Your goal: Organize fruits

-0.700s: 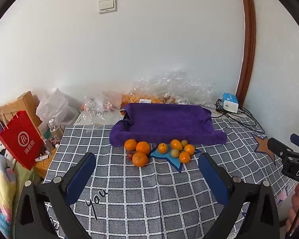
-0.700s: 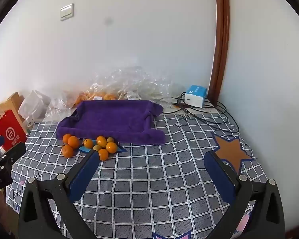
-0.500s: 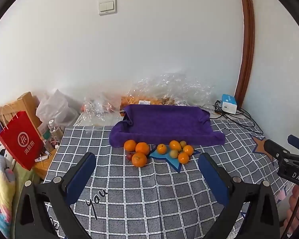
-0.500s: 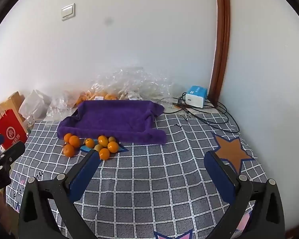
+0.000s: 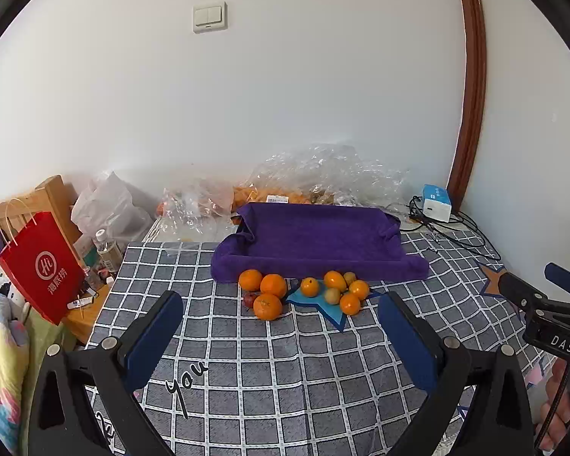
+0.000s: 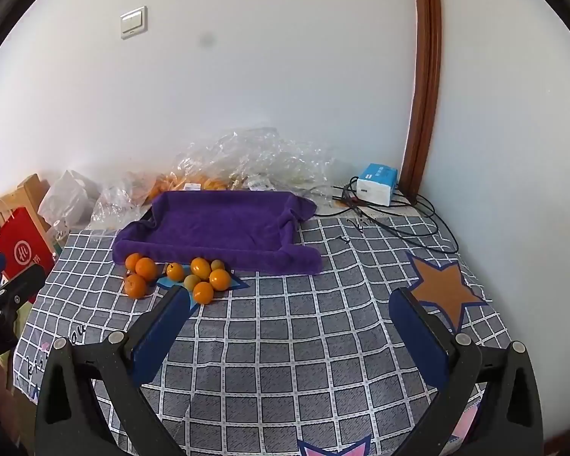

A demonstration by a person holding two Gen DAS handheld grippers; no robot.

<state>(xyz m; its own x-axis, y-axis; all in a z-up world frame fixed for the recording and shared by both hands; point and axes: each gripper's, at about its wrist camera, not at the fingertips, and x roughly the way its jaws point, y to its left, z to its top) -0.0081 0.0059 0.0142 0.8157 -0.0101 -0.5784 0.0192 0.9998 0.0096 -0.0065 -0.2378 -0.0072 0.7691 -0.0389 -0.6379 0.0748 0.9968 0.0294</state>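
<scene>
Orange fruits: round orange fruits (image 5: 304, 293) clustered on the grey checked tablecloth (image 5: 285, 372), just in front of the purple towel-lined tray (image 5: 315, 243).
Left gripper: black two-finger left gripper (image 5: 279, 323) with blue pads, jaws wide, holding nothing, above the cloth, short of the fruit.
Right gripper: black right gripper (image 6: 288, 315), jaws wide, empty, apart from the fruit.
Background: crumpled clear plastic bags (image 6: 247, 159) behind the tray.

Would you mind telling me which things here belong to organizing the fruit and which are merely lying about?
Job: the oranges, the small yellow-green fruits, the purple towel tray, both open grippers, left and right.

Lying about: red paper bag, clear plastic bags, blue-white box, black cables.
</scene>
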